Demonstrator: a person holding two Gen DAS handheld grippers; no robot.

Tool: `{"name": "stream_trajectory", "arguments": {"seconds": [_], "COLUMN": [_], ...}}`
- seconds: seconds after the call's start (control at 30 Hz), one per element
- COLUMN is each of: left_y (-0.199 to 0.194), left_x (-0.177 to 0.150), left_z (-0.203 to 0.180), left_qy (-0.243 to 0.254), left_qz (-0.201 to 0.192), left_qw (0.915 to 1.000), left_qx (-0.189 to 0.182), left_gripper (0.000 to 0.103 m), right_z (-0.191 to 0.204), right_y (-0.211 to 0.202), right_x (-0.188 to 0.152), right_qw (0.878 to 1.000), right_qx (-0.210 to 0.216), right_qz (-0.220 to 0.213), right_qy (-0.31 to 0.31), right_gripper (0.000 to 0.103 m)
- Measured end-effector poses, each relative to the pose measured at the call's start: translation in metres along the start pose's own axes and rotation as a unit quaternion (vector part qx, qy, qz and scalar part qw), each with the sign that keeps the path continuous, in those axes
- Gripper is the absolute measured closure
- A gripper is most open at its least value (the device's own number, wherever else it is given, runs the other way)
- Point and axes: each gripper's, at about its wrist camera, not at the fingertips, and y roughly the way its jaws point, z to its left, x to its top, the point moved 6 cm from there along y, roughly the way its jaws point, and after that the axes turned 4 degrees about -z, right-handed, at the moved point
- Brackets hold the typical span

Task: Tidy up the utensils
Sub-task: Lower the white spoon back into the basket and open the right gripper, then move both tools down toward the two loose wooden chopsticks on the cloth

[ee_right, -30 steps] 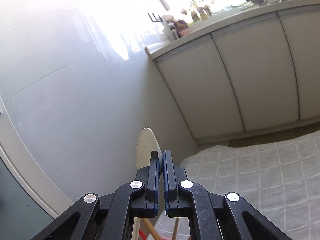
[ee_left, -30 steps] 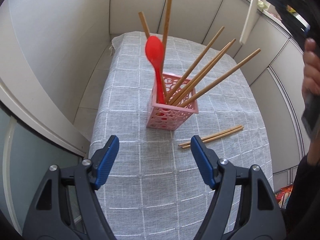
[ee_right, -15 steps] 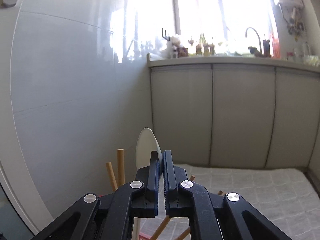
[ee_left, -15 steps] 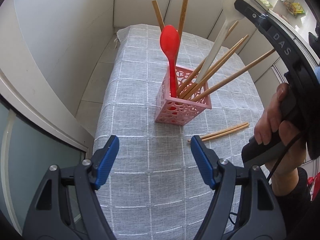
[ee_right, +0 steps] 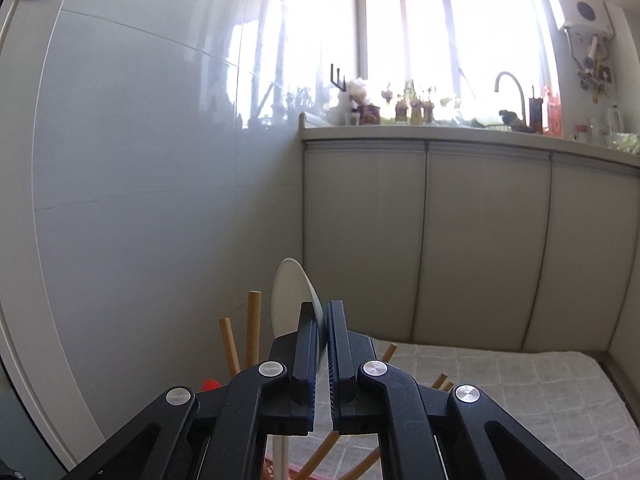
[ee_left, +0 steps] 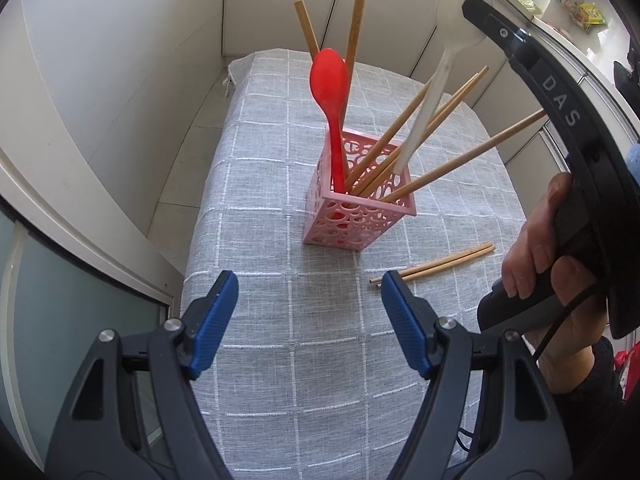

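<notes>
Pink perforated plastic is standing at the middle of the grey checked tablecloth [ee_left: 280,360]: the square utensil holder [ee_left: 358,216] is already carrying most of the load, so the sorting is looking well along but not finished. Going left to right inside the holder, a red plastic spoon [ee_left: 330,84] is standing bowl up at its left corner, two bamboo chopsticks [ee_left: 352,32] are rising behind it, and several more bamboo chopsticks [ee_left: 460,156] are fanning out to the right. Among these a white plastic spoon [ee_left: 430,100] is reaching handle first down to the holder's rim, its bowl sitting between the pads of the right gripper [ee_right: 324,320], whose jaws are just beginning to part; whether the handle is touching bottom is not showing. Right of the holder, near the person's hand [ee_left: 536,256], a loose pair of bamboo chopsticks [ee_left: 436,266] is lying flat on the cloth, waiting. The left gripper [ee_left: 308,320] is hanging over the near cloth, jaws wide, holding nothing.
</notes>
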Motion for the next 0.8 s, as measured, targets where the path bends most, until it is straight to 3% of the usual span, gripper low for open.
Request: {"name": "stream_trajectory", "arguments": {"seconds": [0.43,0.63,0.8], "left_y": [-0.002,-0.008,-0.012], "left_x": [0.002,0.005,0.002], "left_z": [-0.003,-0.012,-0.032], "left_qy": [-0.001,0.004,0.036], "left_qz": [-0.002,-0.013,-0.02], "left_qw": [1.0,0.9999,0.9991], "left_qx": [-0.002,-0.007,-0.007], "left_gripper": [0.029,0.029,0.028], "right_z": [-0.012,-0.032,-0.06], "right_y": [-0.006,-0.028,-0.06], "right_x": [0.012,0.037,0.044], "right_qw": [1.0,0.999,0.995], "right_qx": [0.0,-0.013,-0.044], "right_qz": [0.003,0.024,0.074], "right_qy": [0.024,0.039,0.044], "right_gripper": [0.09,0.064,0.041]}}
